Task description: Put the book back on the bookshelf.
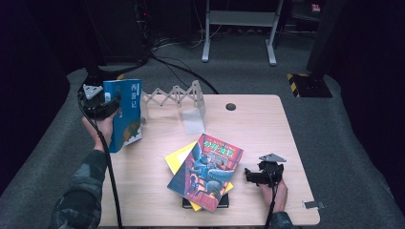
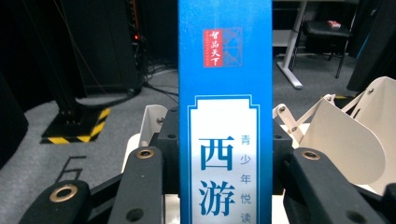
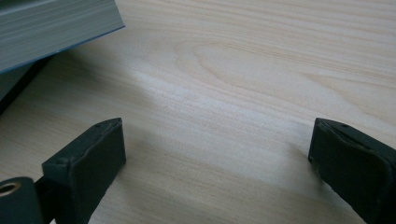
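Note:
A blue book [image 1: 125,114] with Chinese lettering stands upright at the table's far left. My left gripper [image 1: 111,106] is shut on it; in the left gripper view its spine [image 2: 225,107] rises between the two black jaws, which press on both covers. A stack of books lies in the middle of the table, topped by a colourful illustrated book [image 1: 207,171] over a yellow book [image 1: 175,160] and a dark one. My right gripper [image 1: 248,176] rests low at the table's front right, just right of the stack, open with only bare wood between its fingers [image 3: 91,161].
A white folding book rack [image 1: 179,98] with a clear end plate stands at the back of the wooden table [image 1: 267,133]. A round cable hole [image 1: 230,106] sits behind it. Cables and a desk frame lie on the grey floor beyond. A metal clip [image 1: 314,204] lies near the front right corner.

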A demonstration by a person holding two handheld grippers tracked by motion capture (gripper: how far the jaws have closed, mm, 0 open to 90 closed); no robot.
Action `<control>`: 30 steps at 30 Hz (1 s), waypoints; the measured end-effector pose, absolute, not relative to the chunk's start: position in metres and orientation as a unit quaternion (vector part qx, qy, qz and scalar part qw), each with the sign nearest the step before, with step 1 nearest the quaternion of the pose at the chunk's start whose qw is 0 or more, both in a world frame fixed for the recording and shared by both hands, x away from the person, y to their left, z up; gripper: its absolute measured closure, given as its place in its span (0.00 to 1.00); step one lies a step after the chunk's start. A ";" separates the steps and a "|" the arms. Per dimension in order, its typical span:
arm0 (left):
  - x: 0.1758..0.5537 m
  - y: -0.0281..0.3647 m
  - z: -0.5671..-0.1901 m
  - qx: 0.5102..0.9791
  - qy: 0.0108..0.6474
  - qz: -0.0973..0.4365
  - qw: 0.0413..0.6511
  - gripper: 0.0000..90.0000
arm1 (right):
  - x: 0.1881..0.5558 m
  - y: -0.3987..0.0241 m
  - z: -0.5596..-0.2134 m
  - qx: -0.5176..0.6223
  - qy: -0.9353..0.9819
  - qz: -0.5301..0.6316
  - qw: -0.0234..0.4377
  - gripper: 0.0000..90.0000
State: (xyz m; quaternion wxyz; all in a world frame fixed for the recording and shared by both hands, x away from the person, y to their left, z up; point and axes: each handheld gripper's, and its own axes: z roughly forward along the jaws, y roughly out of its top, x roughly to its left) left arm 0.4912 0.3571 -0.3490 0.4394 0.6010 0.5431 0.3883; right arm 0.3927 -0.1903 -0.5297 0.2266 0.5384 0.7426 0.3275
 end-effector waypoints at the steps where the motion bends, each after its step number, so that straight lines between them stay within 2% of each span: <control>1: 0.490 0.358 -0.349 0.600 0.544 0.387 0.440 0.68 | 0.393 -0.190 -0.530 0.539 0.742 0.328 0.227 0.04; 16: 0.453 0.361 -0.344 0.636 0.539 0.354 0.424 0.68 | 0.392 -0.189 -0.530 0.539 0.743 0.325 0.228 0.04; 30: 0.397 0.377 -0.354 0.663 0.537 0.328 0.406 0.68 | 0.392 -0.189 -0.530 0.539 0.743 0.326 0.227 0.04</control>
